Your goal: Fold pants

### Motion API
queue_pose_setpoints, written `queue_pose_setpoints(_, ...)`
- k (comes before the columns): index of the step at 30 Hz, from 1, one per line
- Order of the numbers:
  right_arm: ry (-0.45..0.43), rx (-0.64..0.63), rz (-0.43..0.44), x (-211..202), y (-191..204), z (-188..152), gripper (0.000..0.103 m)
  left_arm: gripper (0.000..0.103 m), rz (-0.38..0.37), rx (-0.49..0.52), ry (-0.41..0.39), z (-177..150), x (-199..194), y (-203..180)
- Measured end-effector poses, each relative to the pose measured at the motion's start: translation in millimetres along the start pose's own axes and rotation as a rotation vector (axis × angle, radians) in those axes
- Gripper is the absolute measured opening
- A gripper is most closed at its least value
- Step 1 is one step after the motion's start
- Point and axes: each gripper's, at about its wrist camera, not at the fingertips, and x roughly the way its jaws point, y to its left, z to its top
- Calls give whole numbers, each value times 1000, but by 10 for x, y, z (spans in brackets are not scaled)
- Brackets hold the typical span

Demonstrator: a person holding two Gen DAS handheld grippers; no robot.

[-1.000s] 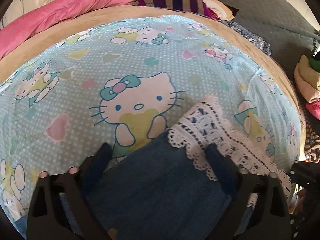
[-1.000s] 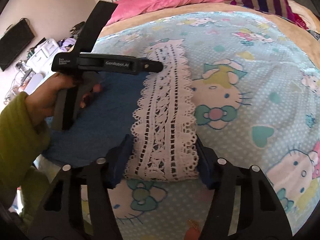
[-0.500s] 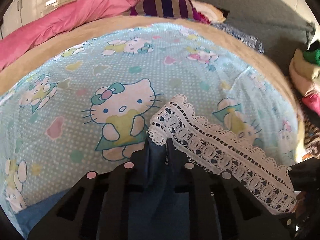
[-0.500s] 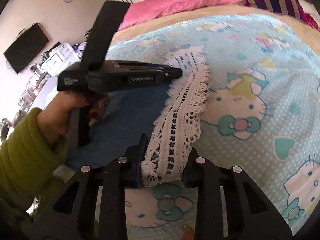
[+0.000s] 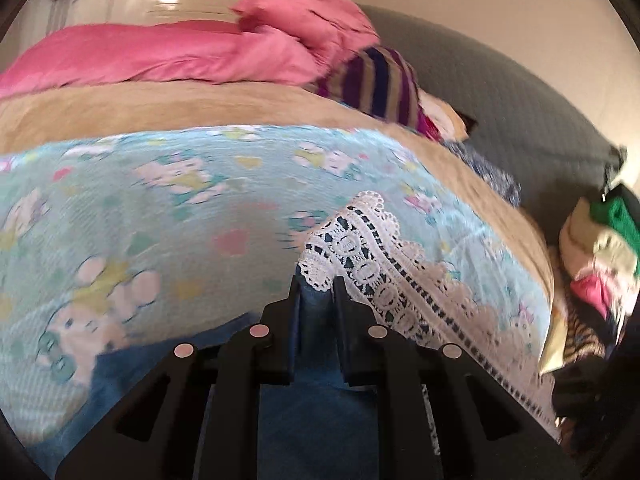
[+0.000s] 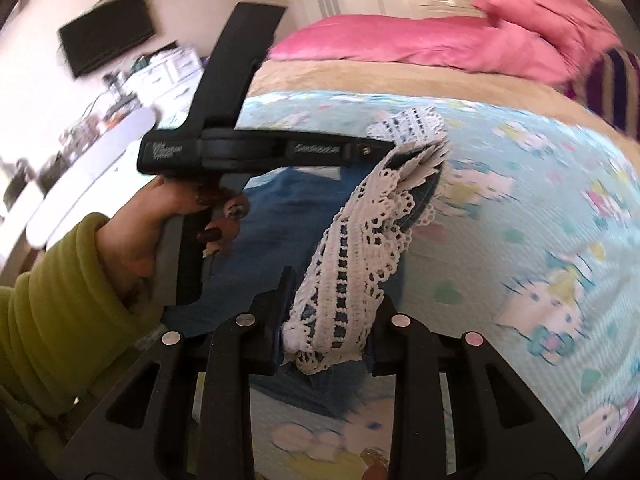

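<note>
Blue denim pants (image 5: 316, 412) with a white lace hem (image 5: 384, 276) lie on a light blue cartoon-cat sheet (image 5: 160, 200). My left gripper (image 5: 316, 292) is shut on the hem's near corner and holds it above the sheet. In the right wrist view my right gripper (image 6: 326, 332) is shut on the other end of the lace hem (image 6: 352, 264), lifted off the pants (image 6: 272, 216). The left gripper (image 6: 372, 148) shows there from the side, pinching the far hem corner, held by a hand in a green sleeve.
A pink duvet (image 5: 168, 52) and a striped garment (image 5: 380, 84) lie at the bed's far end. A grey quilted cover (image 5: 500, 92) and a pile of clothes (image 5: 600, 248) are on the right. A TV (image 6: 108, 32) and cluttered drawers (image 6: 160, 68) stand on the left.
Both grippers went from open to shut on the lace hem, then lifted it off the sheet. The hem now hangs stretched between them and the views have tilted upward.
</note>
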Motion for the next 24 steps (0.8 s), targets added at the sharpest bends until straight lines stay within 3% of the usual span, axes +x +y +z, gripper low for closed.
queue_pose_setpoints(3,29,-55,21,172,225,39,21,22,12,-81,-20,-90,-178,264)
queue_pose_setpoints(8,90,-166,31,476,688,15,21,40,58,-322,-74,-381,-651,878)
queue_pose_setpoints(13,124,-301,11,727,1127,-45,22,47,34,-511,-149,-548,-1076,1334)
queue_pose_setpoints(16,137,-342,43,765,1297,-105,28,59,35,-539,-142,-623,-1173,1452)
queue_pose_setpoints(21,97,-345,128,521,1327,-56,43,66,39,-556,-69,-697,-1010,1513)
queue_pose_setpoints(24,73,-318,116,340,1190,-12,49,69,29,-544,-14,-768,-872,1507)
